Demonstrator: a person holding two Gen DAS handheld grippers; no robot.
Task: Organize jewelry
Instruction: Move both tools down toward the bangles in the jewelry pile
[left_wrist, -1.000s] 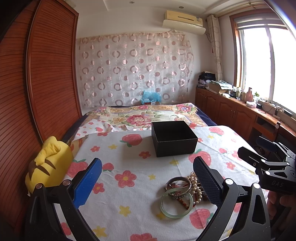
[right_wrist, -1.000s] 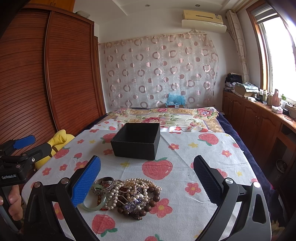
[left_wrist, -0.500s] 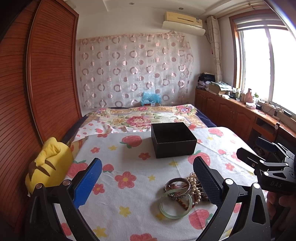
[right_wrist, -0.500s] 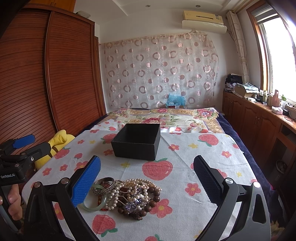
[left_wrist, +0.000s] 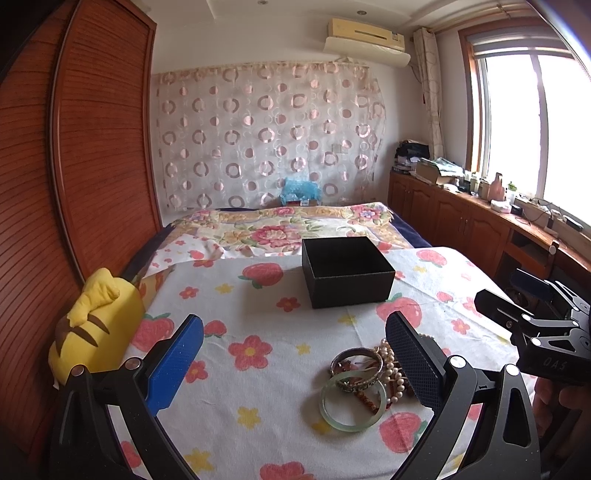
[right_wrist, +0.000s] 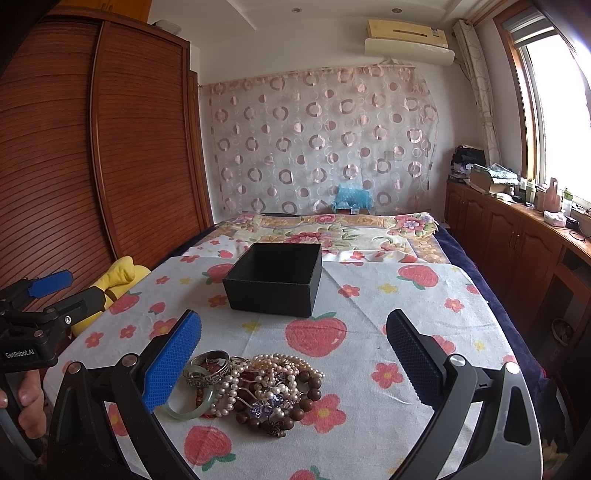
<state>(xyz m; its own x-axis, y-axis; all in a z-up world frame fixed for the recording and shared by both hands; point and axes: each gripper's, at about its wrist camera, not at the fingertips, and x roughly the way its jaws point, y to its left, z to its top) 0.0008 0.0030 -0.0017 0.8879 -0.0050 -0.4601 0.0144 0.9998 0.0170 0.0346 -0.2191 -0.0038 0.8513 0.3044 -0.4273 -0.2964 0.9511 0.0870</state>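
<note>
tangled heap of jewelry (right_wrist: 255, 387) on the strawberry-and-flower print bedsheet (right_wrist: 369, 354): pale green jade bangle (left_wrist: 352, 400), engraved silver bangle (left_wrist: 356, 367), white pearl strands (right_wrist: 273, 369), dark brown wooden beads (right_wrist: 310, 391). open black square box (right_wrist: 275, 278) sits apart, further up the bed. left tool (left_wrist: 293, 363) spread wide, holding nothing; right tool (right_wrist: 293, 360) likewise spread, heap between its fingers.

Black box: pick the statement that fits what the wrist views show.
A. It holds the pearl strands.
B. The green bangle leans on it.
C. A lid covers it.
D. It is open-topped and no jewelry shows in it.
D: the black box is open, its visible inside dark and bare, while the jewelry pile lies on the cloth nearer the grippers.
</note>
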